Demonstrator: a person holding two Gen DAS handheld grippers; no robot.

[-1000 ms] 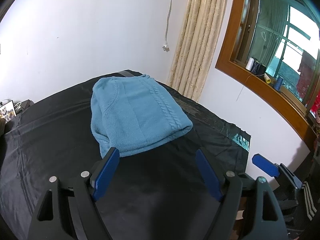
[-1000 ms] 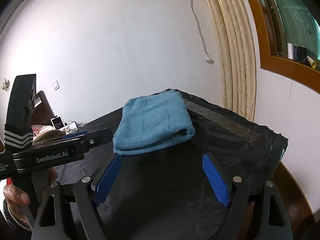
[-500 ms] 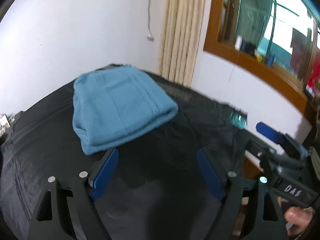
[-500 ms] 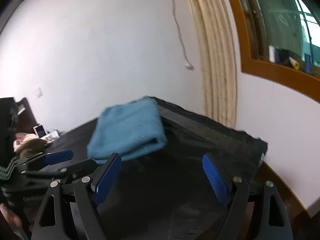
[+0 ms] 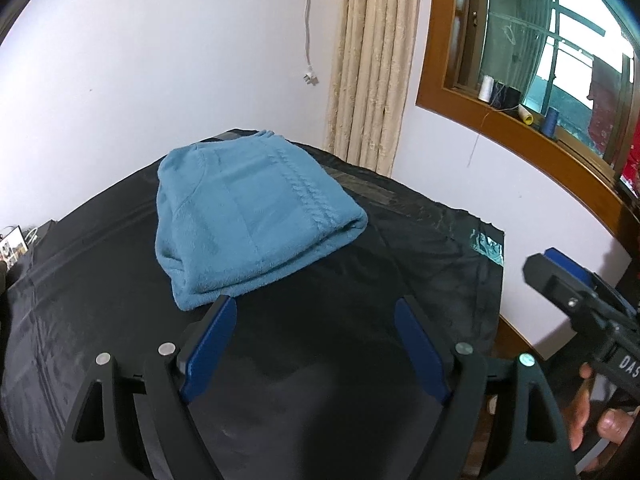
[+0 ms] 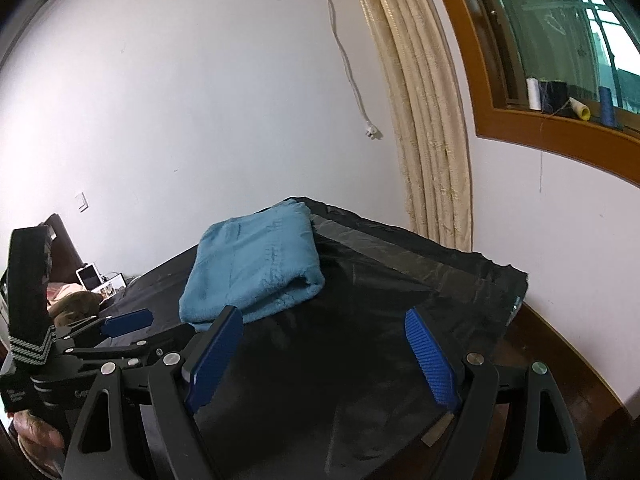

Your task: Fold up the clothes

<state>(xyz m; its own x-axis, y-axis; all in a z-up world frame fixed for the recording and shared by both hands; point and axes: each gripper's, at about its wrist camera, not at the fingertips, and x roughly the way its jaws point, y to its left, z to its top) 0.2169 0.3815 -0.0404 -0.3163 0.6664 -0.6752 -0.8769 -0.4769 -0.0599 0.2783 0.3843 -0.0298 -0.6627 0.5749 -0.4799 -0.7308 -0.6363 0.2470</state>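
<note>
A teal knitted sweater point(image 5: 252, 220) lies folded into a thick rectangle on the black-covered table point(image 5: 320, 360), toward its far left part. My left gripper point(image 5: 316, 312) hangs open just short of the sweater's near edge, nothing between its blue pads. In the right wrist view the same folded sweater point(image 6: 256, 264) sits beyond my right gripper point(image 6: 324, 324), which is open and empty over the bare black cloth point(image 6: 360, 360). The left gripper point(image 6: 124, 322) shows at that view's left, and the right gripper point(image 5: 560, 264) shows at the left view's right edge, held by a hand point(image 5: 592, 412).
A white wall and a beige curtain point(image 5: 372, 64) stand behind the table. A wooden window sill point(image 6: 560, 120) with several thread spools is to the right. A cable with a plug point(image 6: 372, 132) hangs on the wall. Small items point(image 6: 96, 280) crowd the far left.
Both grippers swung and shifted back slightly; the sweater stayed put on the table. The right gripper now shows lower at the left view's right edge. Both stayed open.
</note>
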